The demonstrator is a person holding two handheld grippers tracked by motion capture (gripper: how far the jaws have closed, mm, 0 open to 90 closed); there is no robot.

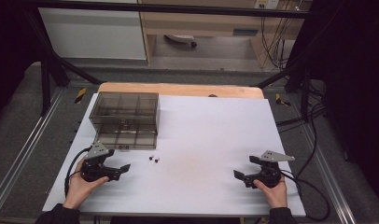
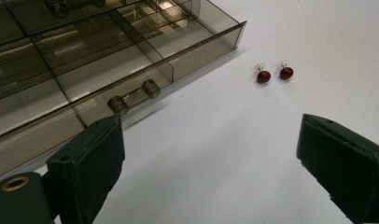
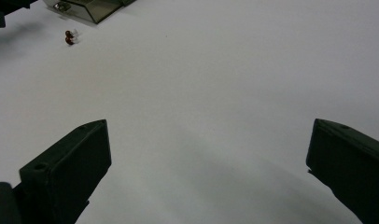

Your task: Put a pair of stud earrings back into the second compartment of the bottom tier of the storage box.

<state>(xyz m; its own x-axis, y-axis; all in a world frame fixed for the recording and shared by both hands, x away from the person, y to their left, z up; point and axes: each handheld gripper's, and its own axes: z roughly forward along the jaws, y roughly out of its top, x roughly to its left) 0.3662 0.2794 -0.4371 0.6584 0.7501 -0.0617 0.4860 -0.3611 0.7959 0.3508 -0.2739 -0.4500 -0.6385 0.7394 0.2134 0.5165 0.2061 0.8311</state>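
Note:
Two small dark red studs [image 1: 153,159] with clear backs lie side by side on the white table sheet [image 1: 206,140]. In the left gripper view the studs [image 2: 274,74] rest ahead and to the right of the jaws. My left gripper [image 1: 119,159] stands open just left of them, with nothing between its jaws [image 2: 211,158]. A smoky transparent drawer box [image 1: 124,112] sits at the back left, its compartmented drawer [image 2: 108,60] pulled out, its handle [image 2: 134,97] facing me. My right gripper [image 1: 244,167] is open and empty at the front right [image 3: 208,158]; the studs [image 3: 69,37] lie far off.
A wooden table edge [image 1: 178,88] runs behind the white sheet. Black frame bars [image 1: 52,65] and cables [image 1: 313,196] flank the table. A corner of the drawer box [image 3: 92,7] and a tip of the other gripper [image 3: 1,14] appear in the right gripper view.

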